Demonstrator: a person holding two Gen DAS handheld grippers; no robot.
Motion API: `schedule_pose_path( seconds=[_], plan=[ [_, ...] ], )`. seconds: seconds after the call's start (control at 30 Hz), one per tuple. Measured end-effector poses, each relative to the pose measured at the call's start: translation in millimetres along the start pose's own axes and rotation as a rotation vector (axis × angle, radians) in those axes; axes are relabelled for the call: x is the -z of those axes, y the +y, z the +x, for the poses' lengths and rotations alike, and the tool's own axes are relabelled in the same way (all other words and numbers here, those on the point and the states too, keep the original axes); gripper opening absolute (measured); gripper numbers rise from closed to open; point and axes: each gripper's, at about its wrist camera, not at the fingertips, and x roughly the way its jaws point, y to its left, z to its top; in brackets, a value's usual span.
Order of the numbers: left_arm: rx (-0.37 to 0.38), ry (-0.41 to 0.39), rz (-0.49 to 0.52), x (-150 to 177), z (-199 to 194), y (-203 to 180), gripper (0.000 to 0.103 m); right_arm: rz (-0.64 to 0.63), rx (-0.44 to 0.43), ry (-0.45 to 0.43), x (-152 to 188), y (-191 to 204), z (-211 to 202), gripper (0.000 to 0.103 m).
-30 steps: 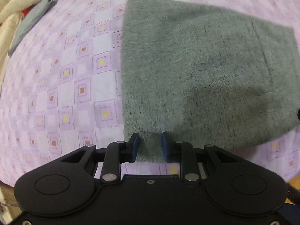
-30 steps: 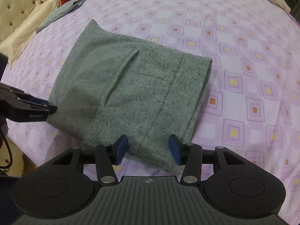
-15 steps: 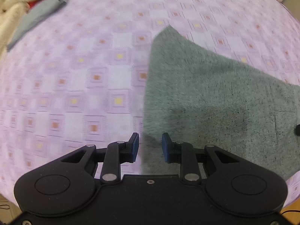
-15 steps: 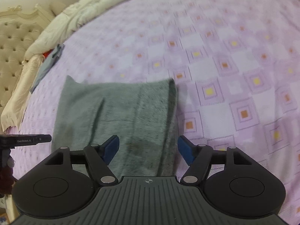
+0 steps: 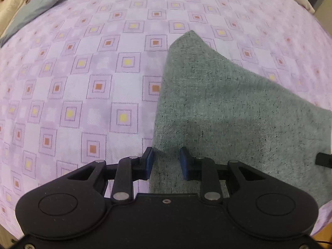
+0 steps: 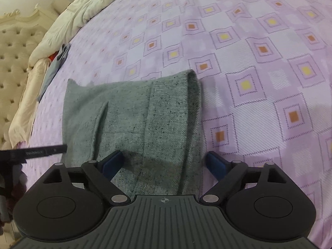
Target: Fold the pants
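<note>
Lying folded into a thick grey rectangle near the front edge of the bed (image 6: 269, 41), the pants (image 6: 145, 112) sit directly ahead of both tools, their long axis running left to right across that edge. The right gripper (image 6: 164, 164) hovers over the pants' right end with its jaws spread wide, the blue pads straddling the stacked layers without touching them. The left gripper (image 5: 166, 161) is at the left end, its jaws parted more narrowly, with the pants (image 5: 228, 112) showing between the pads; whether the cloth is actually touched there cannot be told. Each hand is about equally near its own end, so a further fold would probably bring one end across toward the other.

The right wrist view shows the rolled, doubled edge at the right end, a pocket seam and a raised crease, and the left tool as a dark bar at the pants' left side. The left wrist view shows instead the far left corner peaking up off the quilted purple cover, and a blue-grey garment (image 5: 37, 6) near the bed's far left corner beside the cream duvet (image 6: 68, 20).
</note>
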Motion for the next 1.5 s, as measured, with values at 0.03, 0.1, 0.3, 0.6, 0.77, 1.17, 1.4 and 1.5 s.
schedule_pose_path(
  seconds=[0.03,0.1,0.3,0.6,0.77,1.17,1.4,1.5],
  plan=[
    [0.005,0.014,-0.001,1.4,2.0,2.8,0.039,-0.005,-0.007,0.002,0.1,-0.4,0.4,0.091],
    [0.000,0.040,0.004,3.2,8.1,6.9,0.040,-0.024,-0.013,0.006,-0.2,-0.3,1.4,0.094],
    [0.017,0.042,-0.076,0.7,12.0,16.3,0.047,-0.076,-0.011,0.014,0.9,5.9,5.5,0.101],
    [0.048,0.032,-0.109,-21.7,23.1,18.2,0.047,-0.078,-0.021,0.010,0.5,4.7,5.6,0.102],
    [0.076,0.035,-0.104,-26.4,24.2,15.4,0.039,-0.083,-0.009,0.005,1.9,7.6,6.4,0.103],
    [0.074,-0.086,-0.231,-9.0,-14.8,12.8,0.012,0.005,0.101,-0.049,-2.8,33.1,-13.9,0.026],
    [0.026,-0.191,-0.179,-23.1,-57.6,66.5,0.000,-0.134,0.101,-0.170,-6.4,109.9,-25.0,0.023],
    [0.019,-0.202,-0.122,-40.6,-68.9,105.0,0.000,-0.143,0.111,-0.201,-21.2,142.2,-24.5,0.021]
  ],
)
